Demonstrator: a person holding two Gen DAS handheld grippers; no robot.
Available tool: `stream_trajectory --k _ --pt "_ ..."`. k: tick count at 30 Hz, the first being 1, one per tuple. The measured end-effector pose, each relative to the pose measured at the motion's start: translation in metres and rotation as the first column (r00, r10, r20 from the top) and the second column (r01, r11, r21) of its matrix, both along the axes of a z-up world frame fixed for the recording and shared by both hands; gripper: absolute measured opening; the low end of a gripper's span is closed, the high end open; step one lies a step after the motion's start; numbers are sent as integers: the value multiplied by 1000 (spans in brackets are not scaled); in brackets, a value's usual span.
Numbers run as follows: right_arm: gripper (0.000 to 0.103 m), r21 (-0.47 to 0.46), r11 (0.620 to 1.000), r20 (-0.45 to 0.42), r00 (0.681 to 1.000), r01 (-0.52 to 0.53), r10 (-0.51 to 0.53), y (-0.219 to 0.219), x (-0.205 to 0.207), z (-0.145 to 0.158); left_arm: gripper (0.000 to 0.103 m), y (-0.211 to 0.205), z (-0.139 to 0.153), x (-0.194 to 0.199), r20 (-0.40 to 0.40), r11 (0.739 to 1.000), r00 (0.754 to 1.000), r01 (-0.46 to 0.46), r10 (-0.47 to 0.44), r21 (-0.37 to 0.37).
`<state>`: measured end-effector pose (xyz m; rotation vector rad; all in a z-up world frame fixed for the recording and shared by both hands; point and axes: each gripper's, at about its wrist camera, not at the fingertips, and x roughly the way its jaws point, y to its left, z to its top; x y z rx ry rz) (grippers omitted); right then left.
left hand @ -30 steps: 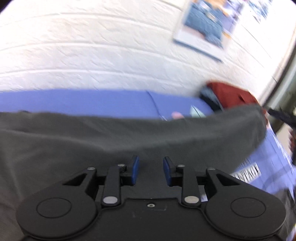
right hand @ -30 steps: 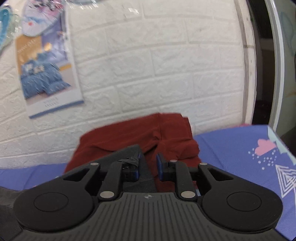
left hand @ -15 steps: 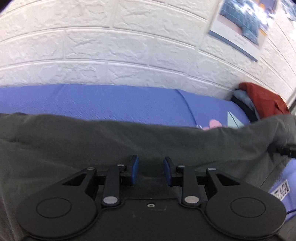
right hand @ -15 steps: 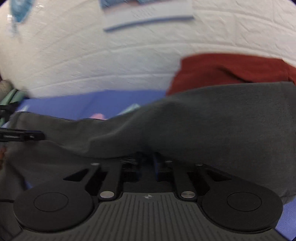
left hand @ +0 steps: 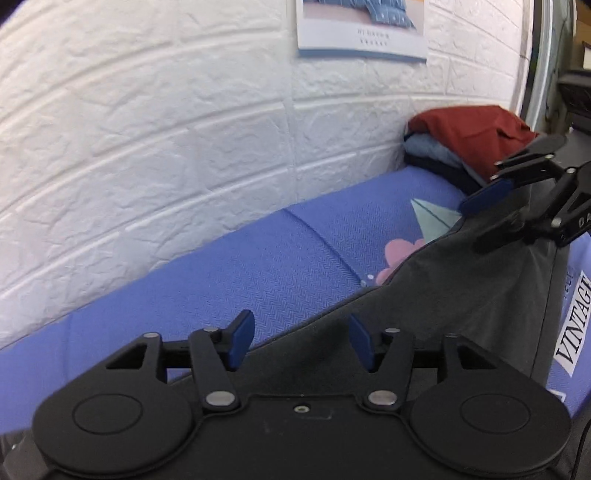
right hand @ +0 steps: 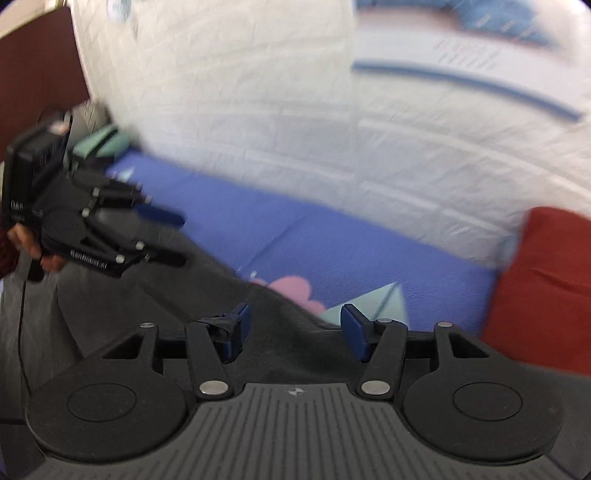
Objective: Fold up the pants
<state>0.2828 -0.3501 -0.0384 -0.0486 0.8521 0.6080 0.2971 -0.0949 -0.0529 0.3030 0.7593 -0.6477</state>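
Note:
The dark grey pants [left hand: 461,280] lie flat on the blue bed sheet [left hand: 258,266], their far edge running from left to right. My left gripper [left hand: 301,341] is open over the pants' near left edge, holding nothing. My right gripper [right hand: 291,332] is open over the pants [right hand: 207,280] at their right end, holding nothing. In the left wrist view the right gripper [left hand: 487,214] shows with its jaws apart above the cloth. In the right wrist view the left gripper [right hand: 166,236] shows open too.
A white brick-pattern wall [left hand: 166,147] runs close behind the bed, with a poster [left hand: 362,29] on it. A stack of folded clothes topped by a red garment [left hand: 469,133] sits on the bed at the right, by the wall.
Both grippers have opened and let go of the pants, which now lie flat on the sheet. Both have turned toward each other; the right wrist view is still blurred by motion.

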Motion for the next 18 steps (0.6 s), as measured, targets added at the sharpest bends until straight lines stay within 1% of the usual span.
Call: stream_trajectory --k 1,2,3,4,5,6,8,9,11,13,14,15,16,17,18 --pt "91 -27 999 -5 1000 -26 26 5 3 -3 103 0 -3 4 -23 1000 1000 9 -9 2" --pt "91 -60 997 -7 999 -44 44 9 3 -6 99 -2 -6 7 -49 1000 999 16 -15 9" --pt "90 -93 994 -22 998 -58 56 13 7 -9 54 -3 -10 10 -77 1000 997 21 -19 23" --pt "72 -126 990 -50 997 -62 56 15 11 -12 40 -2 -13 9 -74 1000 997 20 -18 21" --pt "16 -155 987 -68 997 -51 41 17 14 -16 6 -1 -12 8 -54 1000 998 9 -9 9" --pt "9 -163 986 -60 998 -38 29 17 15 -16 0 -1 -11 7 -46 1000 999 -3 3 -2" --pt "3 -164 986 -7 1000 1 -2 16 14 -14 0 -1 -9 10 -19 999 999 -41 41 -19" --pt "3 -151 988 9 999 40 -39 13 15 -14 0 -2 -9 14 -13 998 998 -61 61 -22" --pt "4 -126 987 -4 995 101 -102 9 22 -18 0 -5 -12 26 -23 993 993 -114 113 -36" --pt "9 -134 986 -22 994 102 -106 10 25 -24 0 -7 -13 33 -6 985 986 -164 164 -42" --pt "14 -134 987 -12 996 91 -94 9 23 -22 6 -7 -11 33 0 983 984 -177 178 -39" --pt "21 -128 988 -2 996 88 -89 5 20 -16 16 -3 -7 33 3 983 984 -179 179 -45" --pt "33 -124 988 14 996 90 -89 -1 15 -8 23 4 -1 30 12 983 984 -174 175 -55" --pt "41 -121 989 32 996 83 -79 -8 10 0 44 14 6 27 25 983 984 -175 177 -62" --pt "45 -121 990 41 997 68 -63 -16 4 8 64 25 13 24 40 981 981 -185 188 -65"
